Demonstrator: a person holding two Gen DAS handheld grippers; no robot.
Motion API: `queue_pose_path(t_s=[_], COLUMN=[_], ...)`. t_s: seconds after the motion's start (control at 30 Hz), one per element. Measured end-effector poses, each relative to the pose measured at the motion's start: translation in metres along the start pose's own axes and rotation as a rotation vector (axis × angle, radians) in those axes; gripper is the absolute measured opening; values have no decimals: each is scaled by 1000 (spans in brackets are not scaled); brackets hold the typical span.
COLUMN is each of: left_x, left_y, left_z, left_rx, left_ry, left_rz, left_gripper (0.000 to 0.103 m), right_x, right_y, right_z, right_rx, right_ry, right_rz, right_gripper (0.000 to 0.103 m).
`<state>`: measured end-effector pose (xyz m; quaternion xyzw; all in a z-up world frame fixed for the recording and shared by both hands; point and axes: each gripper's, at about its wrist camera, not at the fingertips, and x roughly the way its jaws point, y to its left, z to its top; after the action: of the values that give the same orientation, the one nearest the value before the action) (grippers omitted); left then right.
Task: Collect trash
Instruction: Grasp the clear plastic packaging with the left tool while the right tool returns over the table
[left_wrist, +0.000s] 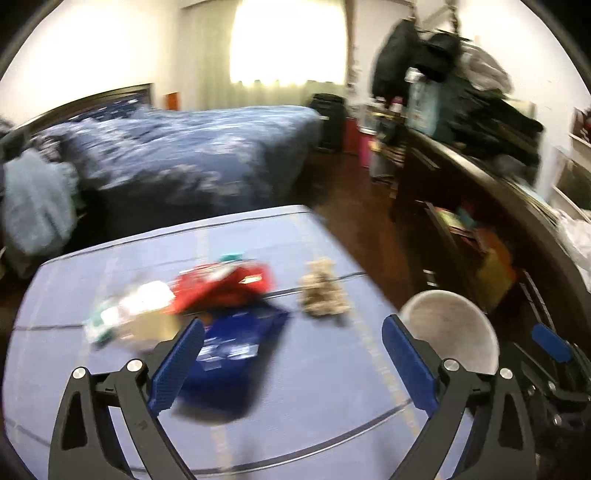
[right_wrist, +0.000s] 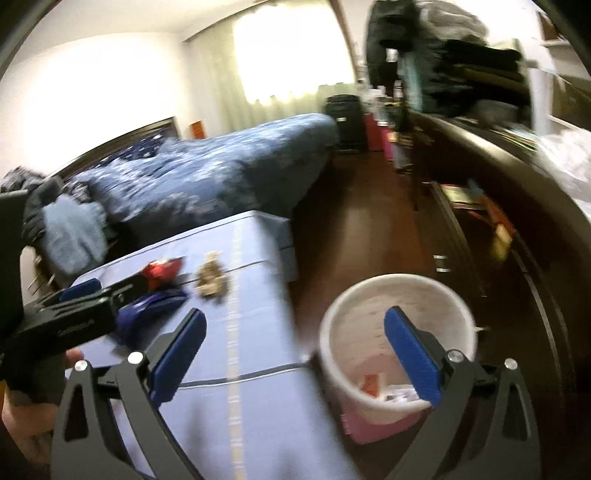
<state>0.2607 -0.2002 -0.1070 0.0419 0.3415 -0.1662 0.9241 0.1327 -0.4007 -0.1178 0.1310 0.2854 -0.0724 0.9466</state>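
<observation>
Between pickups. Left gripper (left_wrist: 293, 354) spread, empty, facing wrappers (left_wrist: 221, 284) on table (left_wrist: 314, 398). Right gripper (right_wrist: 295, 354) spread, empty, near bin (right_wrist: 399, 284). Next: close on wrapper.

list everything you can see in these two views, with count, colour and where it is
table: 1, blue cloth, foreground
red wrapper: 1, red, mid-table
blue packet: 1, dark blue, nearest the left gripper
pale wrappers: a few, white-green, left of the red wrapper
crumpled wad: 1, tan, right of the red wrapper
bin: 1, white, on the floor beside the table, scraps inside
bed: 1, blue, behind
left gripper: jaws open, empty
right gripper: jaws open, empty
</observation>
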Motion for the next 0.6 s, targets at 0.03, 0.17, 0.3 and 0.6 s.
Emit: queue_pose_path(t_s=[0.03,0.17,0.3,0.6], left_x=[-4,-19,-31,-34], left_y=[12,48,80,134], left_z=[-2,-9,-16,-26], left_rx=[-17,-62,-122,-212], left_ry=[-2,-20,-25,-18], left_rz=[19,86,97,130], left_gripper=[96,96,96,98], right_x=[1,5,8,21], right_y=[11,48,82,141], right_z=[-1,-7,-12,-13], right_rx=[-18,-78,-141,-286], right_ry=[7,29,44,38], right_rz=[18,69,103,83], right_gripper=[98,98,98,98])
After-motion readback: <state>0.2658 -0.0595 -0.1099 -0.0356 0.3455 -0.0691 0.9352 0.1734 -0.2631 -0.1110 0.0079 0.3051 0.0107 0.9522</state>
